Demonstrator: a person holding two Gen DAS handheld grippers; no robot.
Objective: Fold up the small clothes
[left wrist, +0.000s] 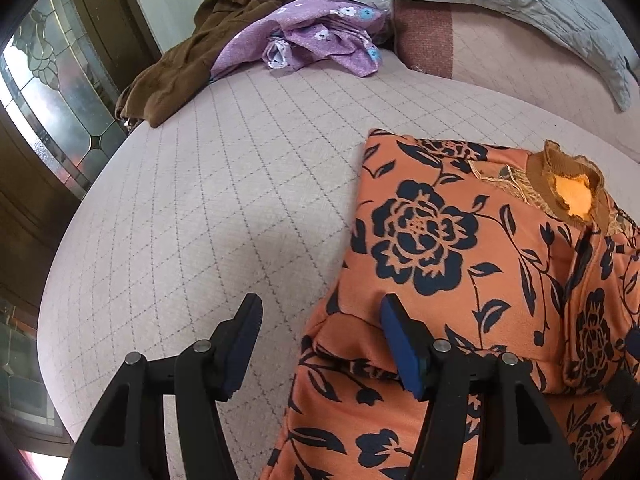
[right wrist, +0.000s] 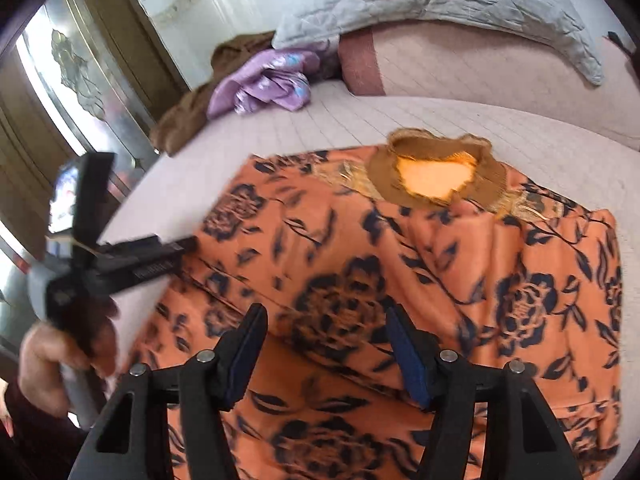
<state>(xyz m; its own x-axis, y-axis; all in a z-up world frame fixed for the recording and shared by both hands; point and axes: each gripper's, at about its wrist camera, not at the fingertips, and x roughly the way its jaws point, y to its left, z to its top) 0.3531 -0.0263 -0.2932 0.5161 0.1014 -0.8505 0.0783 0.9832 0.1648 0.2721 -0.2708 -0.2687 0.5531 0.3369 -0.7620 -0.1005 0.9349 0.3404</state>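
Note:
An orange top with dark blue flowers [left wrist: 460, 264] and a brown collar [left wrist: 568, 184] lies on the pinkish quilted bed, its sides folded in. My left gripper [left wrist: 320, 312] is open and empty at the garment's left edge, one finger over the bedcover, the other over the cloth. In the right wrist view the same top [right wrist: 400, 264] fills the middle. My right gripper [right wrist: 326, 320] is open and empty just above its lower part. The left gripper [right wrist: 120, 256] shows there too, held by a hand at the garment's left edge.
A brown garment [left wrist: 176, 68] and a purple flowered garment [left wrist: 320, 36] lie crumpled at the far side of the bed [left wrist: 200, 200]. A grey quilt [left wrist: 500, 4] lies at the back right. A glass-panelled door [left wrist: 48, 92] stands to the left.

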